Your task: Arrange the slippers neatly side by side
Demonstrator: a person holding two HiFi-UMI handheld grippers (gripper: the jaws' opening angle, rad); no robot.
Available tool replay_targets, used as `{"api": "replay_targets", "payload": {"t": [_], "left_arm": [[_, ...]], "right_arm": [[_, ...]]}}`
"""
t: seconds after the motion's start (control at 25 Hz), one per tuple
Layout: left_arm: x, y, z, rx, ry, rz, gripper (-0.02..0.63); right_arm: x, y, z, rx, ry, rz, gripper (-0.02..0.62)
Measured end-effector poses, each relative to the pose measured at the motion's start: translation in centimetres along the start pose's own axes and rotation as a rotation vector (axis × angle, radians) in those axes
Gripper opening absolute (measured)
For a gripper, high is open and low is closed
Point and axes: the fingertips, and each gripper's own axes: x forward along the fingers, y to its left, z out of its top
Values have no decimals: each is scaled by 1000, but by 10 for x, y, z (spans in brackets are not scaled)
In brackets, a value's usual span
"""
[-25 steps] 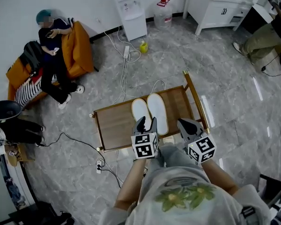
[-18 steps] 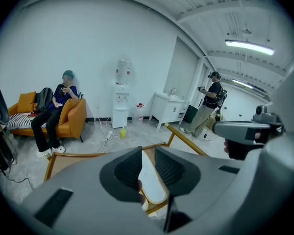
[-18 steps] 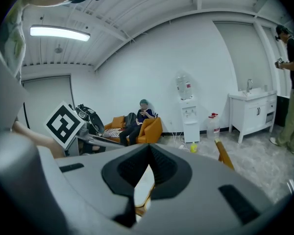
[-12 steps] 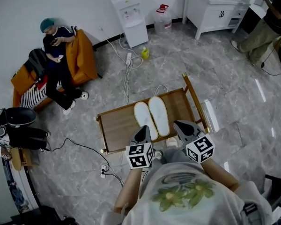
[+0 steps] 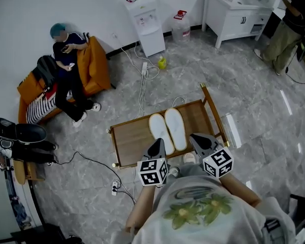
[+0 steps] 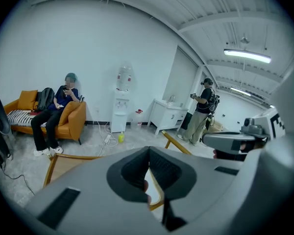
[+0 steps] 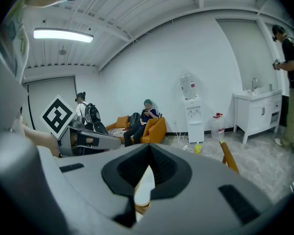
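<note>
Left gripper [image 5: 157, 143] [image 6: 148, 149]: grey moulded-plastic jaws closed tip to tip, black ribbed pads meeting, nothing held. Right gripper [image 5: 194, 136] [image 7: 148, 147]: same build, jaws together, empty. Both are at lower centre of the head view. Each carries a black-and-white marker cube, and their tips are just below the slipper heels in the frame, apart from them.

Two white flat oval slippers [image 5: 176, 128] with a matte soft-looking surface lie side by side at frame centre. Their long edges are touching or nearly so, and their toes point toward the top of the frame.

They lie on a low rectangular table [image 5: 134, 139] with a brown wood-grain top and gold-coloured metal rails.

The floor is glossy grey marbled tile and the wall is plain white.
- **Top centre:** white water dispenser [image 5: 148, 22], clear water jug with a red cap [image 5: 180, 27], small yellow bottle [image 5: 162, 62] and white power strip with cables [image 5: 144, 67].
- **Upper left:** orange sofa [image 5: 94, 65] with a seated person [image 5: 68, 70].
- **Upper right:** white cabinet [image 5: 234, 11] and a standing person [image 5: 290, 27].
</note>
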Motion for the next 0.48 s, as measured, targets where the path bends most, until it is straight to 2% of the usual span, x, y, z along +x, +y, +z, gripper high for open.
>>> {"api": "replay_targets", "payload": {"t": [0.48], "left_arm": [[-9,5,0,-11,-4,11,17]], "right_arm": [[0,9,0,-13,8,25,5]]}}
